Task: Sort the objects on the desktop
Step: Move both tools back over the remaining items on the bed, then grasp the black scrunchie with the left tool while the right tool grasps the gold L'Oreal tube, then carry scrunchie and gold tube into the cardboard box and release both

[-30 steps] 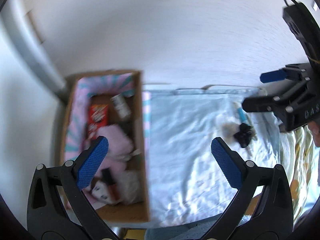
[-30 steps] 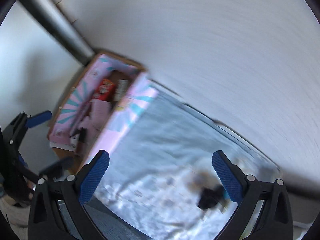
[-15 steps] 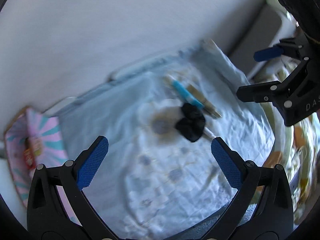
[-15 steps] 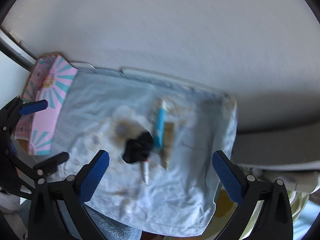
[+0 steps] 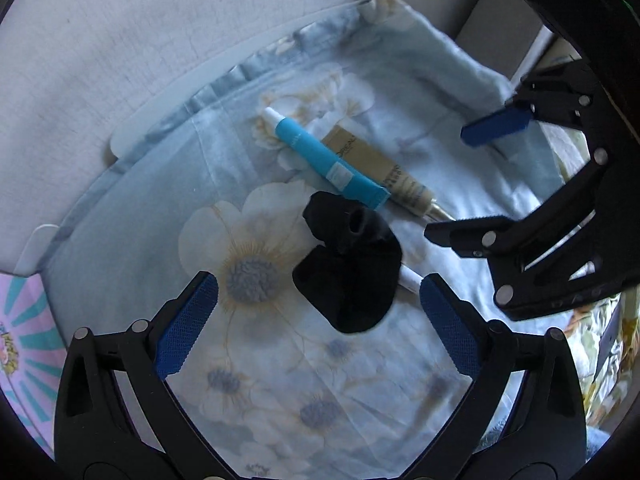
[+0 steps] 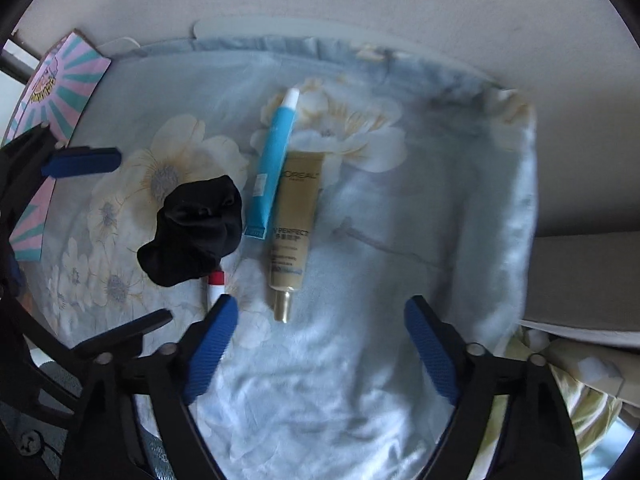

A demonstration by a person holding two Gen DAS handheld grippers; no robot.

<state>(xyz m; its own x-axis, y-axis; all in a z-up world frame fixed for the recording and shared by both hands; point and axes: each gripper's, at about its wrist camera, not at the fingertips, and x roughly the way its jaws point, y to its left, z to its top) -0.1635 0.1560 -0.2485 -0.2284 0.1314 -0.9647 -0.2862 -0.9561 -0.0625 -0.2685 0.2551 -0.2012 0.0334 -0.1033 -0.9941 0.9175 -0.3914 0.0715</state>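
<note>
A black cloth item [image 5: 348, 268] lies on a light blue floral cloth [image 5: 260, 380]; it shows in the right wrist view too [image 6: 196, 230]. Beside it lie a blue tube [image 5: 324, 158] [image 6: 274, 164] and a gold L'Oreal tube [image 5: 384, 172] [image 6: 294, 224]. A white stick with a red band [image 6: 216, 286] pokes out from under the black item. My left gripper [image 5: 318, 320] is open, just short of the black item. My right gripper [image 6: 320, 344] is open, just short of the gold tube's cap.
A pink and teal striped box [image 6: 52, 100] stands at the cloth's left edge, also in the left wrist view [image 5: 24, 344]. A white wall [image 6: 360, 0] runs behind the cloth. Yellow patterned bedding [image 6: 580, 412] lies off the right edge.
Both grippers swung away from the box and came closer over the black item and the tubes, which now look larger. Both stay open.
</note>
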